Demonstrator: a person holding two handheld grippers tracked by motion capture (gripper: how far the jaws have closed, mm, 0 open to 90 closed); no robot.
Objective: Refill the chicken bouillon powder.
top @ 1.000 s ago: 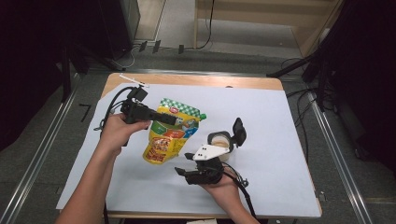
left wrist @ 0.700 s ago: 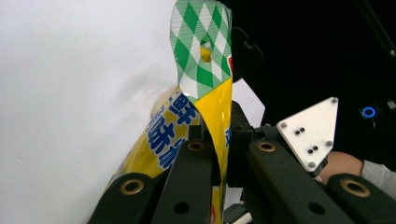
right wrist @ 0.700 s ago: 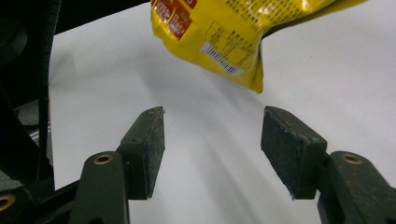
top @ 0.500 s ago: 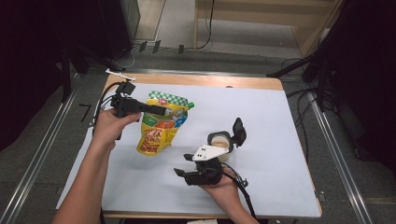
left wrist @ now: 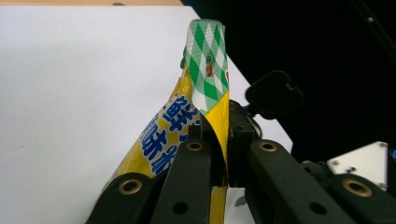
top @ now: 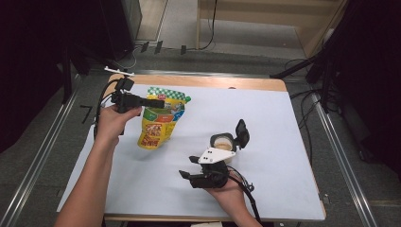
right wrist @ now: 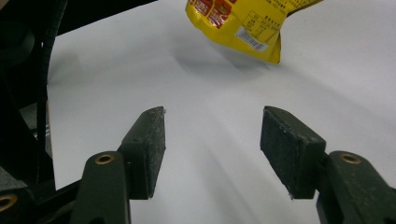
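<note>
Right gripper (top: 189, 166): near edge of the table, in your right hand, pointing left; its jaws stand well apart with nothing between the pads (right wrist: 149, 144).
Cup (top: 222, 143): a small pale cup sits just beyond that gripper; what it holds I cannot tell.
Table cover (top: 265, 123): bare white sheet between your two hands.
Snack bag (top: 158, 124): far-left part of the table, yellow with a green-checked top, hanging off the sheet with its bottom corner low.
Left gripper (top: 158, 102): farther back, pointing right; jaws clamped tight on the bag's upper edge, just under the checked seal (left wrist: 205, 70).
Key relation: the bag lies far and left of your right gripper, well apart from it; its long axis runs top-far to bottom-near. Your left hand has it, so the free lower end (right wrist: 252, 35) is what the right jaws face.
</note>
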